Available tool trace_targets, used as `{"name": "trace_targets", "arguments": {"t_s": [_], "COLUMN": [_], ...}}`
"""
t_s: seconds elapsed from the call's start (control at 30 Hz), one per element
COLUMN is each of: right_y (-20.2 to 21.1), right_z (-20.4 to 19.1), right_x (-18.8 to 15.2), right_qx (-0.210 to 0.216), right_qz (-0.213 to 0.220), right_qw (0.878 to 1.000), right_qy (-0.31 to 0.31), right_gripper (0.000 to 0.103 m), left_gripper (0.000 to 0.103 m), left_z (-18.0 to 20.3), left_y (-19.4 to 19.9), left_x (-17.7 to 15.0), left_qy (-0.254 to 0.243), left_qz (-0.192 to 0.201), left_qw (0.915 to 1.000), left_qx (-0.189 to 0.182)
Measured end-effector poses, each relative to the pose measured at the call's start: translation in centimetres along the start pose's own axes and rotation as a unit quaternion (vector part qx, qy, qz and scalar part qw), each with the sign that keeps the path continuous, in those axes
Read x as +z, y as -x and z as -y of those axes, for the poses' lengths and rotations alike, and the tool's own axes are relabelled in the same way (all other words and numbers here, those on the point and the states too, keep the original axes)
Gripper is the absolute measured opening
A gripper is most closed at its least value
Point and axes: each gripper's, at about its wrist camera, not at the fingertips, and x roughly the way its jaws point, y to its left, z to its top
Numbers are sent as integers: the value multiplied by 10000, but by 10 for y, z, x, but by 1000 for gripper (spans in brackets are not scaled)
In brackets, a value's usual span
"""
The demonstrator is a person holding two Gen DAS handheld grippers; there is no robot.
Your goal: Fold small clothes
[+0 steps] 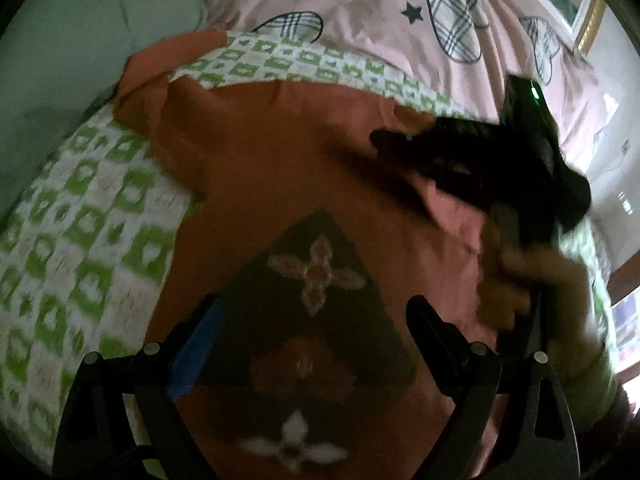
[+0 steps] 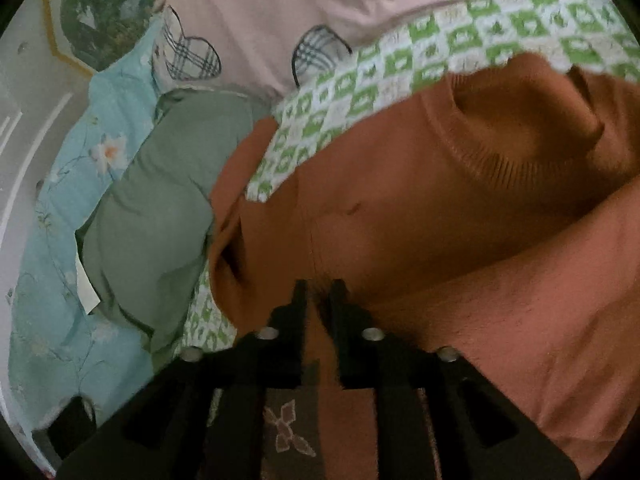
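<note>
Bedding: pink sheet with plaid hearts covers the far side; green-and-white checked mat lies over it, nearer the cameras.
Pillow: grey-green, left of the mat in the right wrist view, resting on a light blue floral cover.
Shirt: orange, spread on the checked mat, taking up most of both views. Dark triangle print with a flower motif faces up between the left fingers. Ribbed collar sits open in the right wrist view. One sleeve runs off the mat edge toward the pillow.
Right gripper: jaws nearly together, clamped on a fold of the shirt's orange fabric, which bunches up between the tips. In the left wrist view it shows as a blurred black body over the shirt's right side, with the person's hand behind it.
Left gripper: jaws wide apart, over the print, nothing between them. Cannot tell whether the tips touch the cloth.
</note>
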Motion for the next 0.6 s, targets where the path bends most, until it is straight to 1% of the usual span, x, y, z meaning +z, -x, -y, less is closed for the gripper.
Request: {"name": "trace_targets", "arguments": {"t_s": [0.03, 0.1, 0.2, 0.27, 0.33, 0.4, 0.43, 0.47, 0.5, 0.53, 0.57, 0.6], "right_y": [8, 28, 68, 101, 128, 155, 167, 181, 192, 199, 209, 218], "right_z": [1, -1, 2, 10, 19, 27, 30, 35, 40, 43, 47, 51], "right_x": [-3, -7, -16, -27, -40, -56, -63, -72, -79, -83, -87, -91], "right_qx": [32, 44, -90, -250, -379, -569, -654, -757, -839, -882, -941, -1018], "right_qz": [52, 261, 606, 830, 997, 1166, 1260, 1361, 1445, 1502, 1581, 1663], "right_qw": [10000, 9996, 9981, 9962, 9940, 9909, 9890, 9866, 9843, 9827, 9803, 9778], "right_qy": [-8, 35, 31, -92, -237, -360, -409, -485, -570, -630, -711, -767], "right_gripper": [39, 46, 46, 46, 47, 47, 48, 49, 50, 50, 50, 50], "left_gripper": [93, 93, 93, 92, 91, 82, 71, 52, 34, 7, 7, 7], "left_z": [0, 0, 3, 7, 11, 14, 15, 18, 21, 23, 22, 21], "left_y": [-4, -20, -53, -83, -110, -136, -145, -151, -153, -157, -158, -155], "left_x": [7, 24, 54, 77, 94, 110, 116, 121, 124, 127, 128, 128], "left_qy": [18, 68, 210, 347, 431, 541, 554, 493, 396, 290, 286, 281], "left_qz": [5, 8, -122, -264, -432, -573, -553, -488, -457, -509, -556, -491], "left_qw": [10000, 9998, 9986, 9964, 9947, 9916, 9917, 9931, 9941, 9938, 9921, 9924], "left_qx": [-40, -176, -469, -728, -826, -1025, -1022, -950, -901, -949, -1088, -1093]}}
